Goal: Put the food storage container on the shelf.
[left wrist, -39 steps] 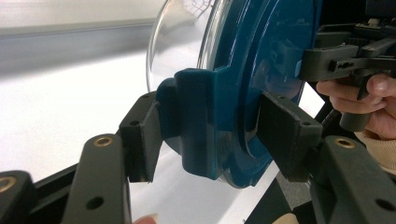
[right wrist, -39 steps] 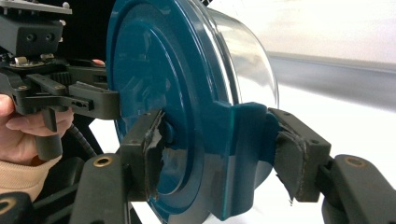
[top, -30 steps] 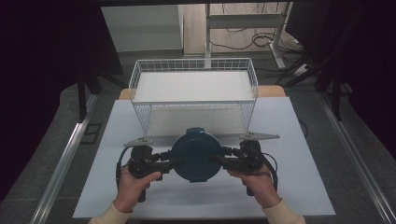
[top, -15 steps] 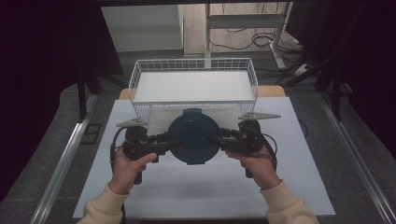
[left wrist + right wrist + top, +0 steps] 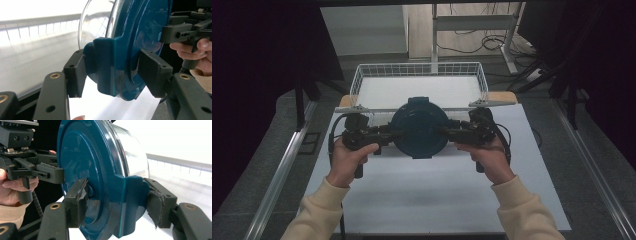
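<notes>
A round container (image 5: pixel 419 128) with a teal lid and a clear bowl body is held above the white table (image 5: pixel 437 195), just in front of the near rim of the wire basket (image 5: pixel 419 69). It is gripped from both sides: the left gripper (image 5: pixel 388 134) at 9 o'clock and the right gripper (image 5: pixel 447 132) at 3 o'clock, as seen in the high view.

In the left gripper view the jaws are clamped across a teal latch tab (image 5: pixel 106 65) and the lid edge; in the right gripper view the jaws are likewise closed on the opposite latch tab (image 5: pixel 130 195), one pad on the lid face, the other behind the tab.

The lid appears to be rigid, glossy plastic and is judged slippery. The clear body may be glass, so the piece is judged fairly heavy and breakable. The protruding latch tabs are judged the best hold, since they give the pads flat faces. Uneven pressure might let the container swing between the two holds.
</notes>
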A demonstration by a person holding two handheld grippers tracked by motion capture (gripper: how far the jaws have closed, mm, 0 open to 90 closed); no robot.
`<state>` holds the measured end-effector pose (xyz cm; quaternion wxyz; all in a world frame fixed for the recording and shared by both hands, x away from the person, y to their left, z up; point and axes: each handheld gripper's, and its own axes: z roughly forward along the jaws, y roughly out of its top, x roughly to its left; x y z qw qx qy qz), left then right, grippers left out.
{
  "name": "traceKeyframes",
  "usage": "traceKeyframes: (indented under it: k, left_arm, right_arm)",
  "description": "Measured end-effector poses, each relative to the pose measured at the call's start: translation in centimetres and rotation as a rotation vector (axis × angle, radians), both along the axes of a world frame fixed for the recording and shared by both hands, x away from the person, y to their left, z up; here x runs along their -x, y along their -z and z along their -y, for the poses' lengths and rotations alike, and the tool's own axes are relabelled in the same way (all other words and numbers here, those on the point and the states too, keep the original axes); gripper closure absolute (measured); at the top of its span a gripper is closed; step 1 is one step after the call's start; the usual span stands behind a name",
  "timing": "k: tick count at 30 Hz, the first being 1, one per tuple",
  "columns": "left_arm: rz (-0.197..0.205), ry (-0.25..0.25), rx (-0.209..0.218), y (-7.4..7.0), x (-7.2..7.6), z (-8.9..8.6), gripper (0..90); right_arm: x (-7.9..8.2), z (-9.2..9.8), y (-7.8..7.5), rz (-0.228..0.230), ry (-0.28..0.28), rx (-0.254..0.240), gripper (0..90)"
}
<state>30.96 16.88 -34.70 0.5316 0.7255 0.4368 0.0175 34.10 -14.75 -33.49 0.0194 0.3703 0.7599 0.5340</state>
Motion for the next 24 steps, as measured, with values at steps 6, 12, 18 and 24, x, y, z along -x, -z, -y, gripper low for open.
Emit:
traceKeyframes:
  k: [6, 12, 18, 24]
  left_arm:
    - [0.010, 0.003, -0.007, -1.3, -1.1, 0.0, 41.9]
    - [0.013, -0.001, -0.006, -2.2, -2.1, 0.1, 41.9]
    - [0.022, -0.010, -0.001, -3.4, -3.4, -0.1, 41.9]
    - [0.023, -0.009, 0.001, -4.5, -5.2, -0.4, 42.0]
  right_arm:
    - [-1.0, 0.0, -1.2, -0.001, 0.001, -0.001, 38.9]
    - [-2.2, 0.0, -2.4, 0.003, -0.014, 0.021, 38.9]
    - [-3.5, -0.1, -3.5, -0.004, -0.012, 0.009, 38.9]
    - [-5.1, -0.4, -4.5, -0.016, -0.005, 0.000, 38.9]
